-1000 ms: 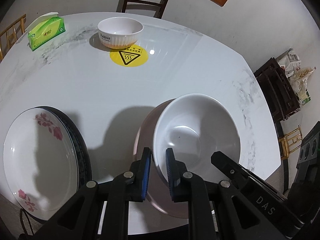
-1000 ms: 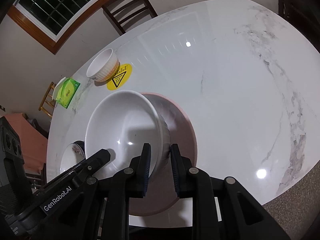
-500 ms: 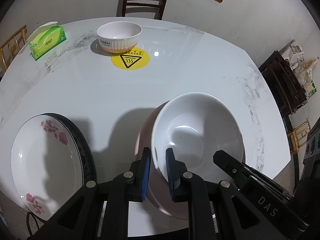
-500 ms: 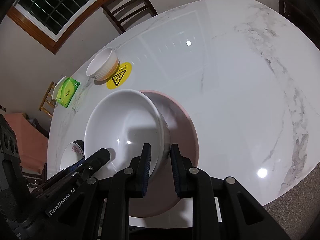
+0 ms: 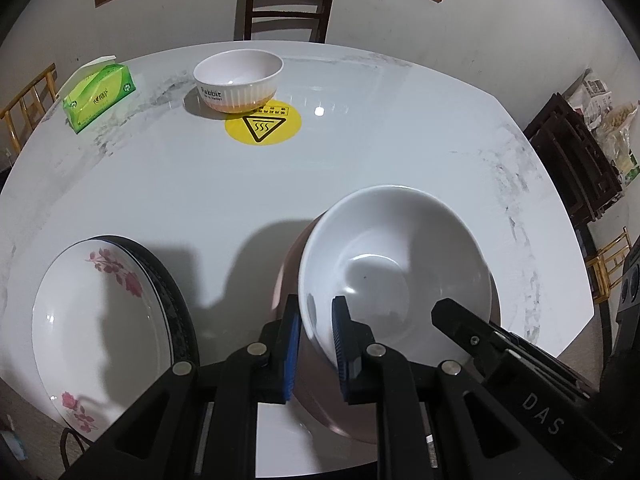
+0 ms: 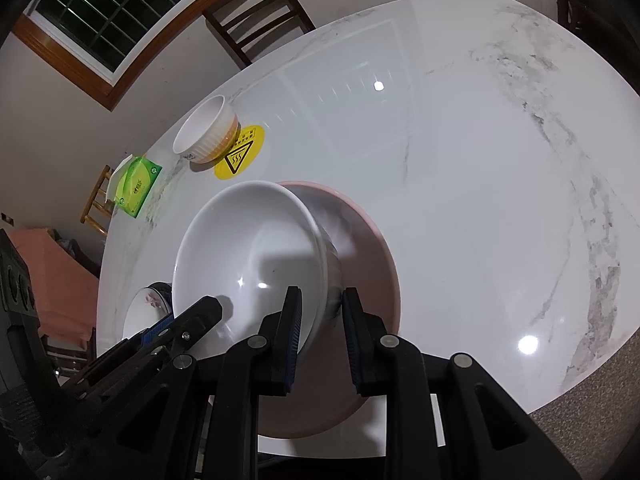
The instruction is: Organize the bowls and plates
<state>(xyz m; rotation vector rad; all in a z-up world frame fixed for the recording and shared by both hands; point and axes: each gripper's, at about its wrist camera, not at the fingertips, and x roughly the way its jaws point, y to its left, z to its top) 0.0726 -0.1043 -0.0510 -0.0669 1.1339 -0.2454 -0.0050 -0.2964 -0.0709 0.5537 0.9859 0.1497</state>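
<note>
A plain white bowl (image 5: pixel 396 272) (image 6: pixel 248 248) sits tilted over a shallow pink plate (image 5: pixel 286 280) (image 6: pixel 368 264) near the table's front edge. Whether its base touches the plate is hidden. My left gripper (image 5: pixel 316 336) is shut on the bowl's left rim. My right gripper (image 6: pixel 320 320) is shut on the right rim, one pad inside and one outside. Each gripper shows in the other's view: the right gripper (image 5: pixel 452 312) and the left gripper (image 6: pixel 204 312). A flowered white plate (image 5: pixel 100 320) lies on a dark plate (image 5: pixel 178 312) at the front left.
A ribbed white and orange bowl (image 5: pixel 238 80) (image 6: pixel 206 136) stands at the back beside a yellow hot-surface sticker (image 5: pixel 263 126). A green tissue pack (image 5: pixel 98 96) lies at the back left. A wooden chair (image 5: pixel 286 4) stands behind the white marble table (image 5: pixel 400 140).
The left gripper has turned slightly, so its view shows more of the far wall and chair. Both grippers keep their hold on the white bowl. The right gripper has not moved.
</note>
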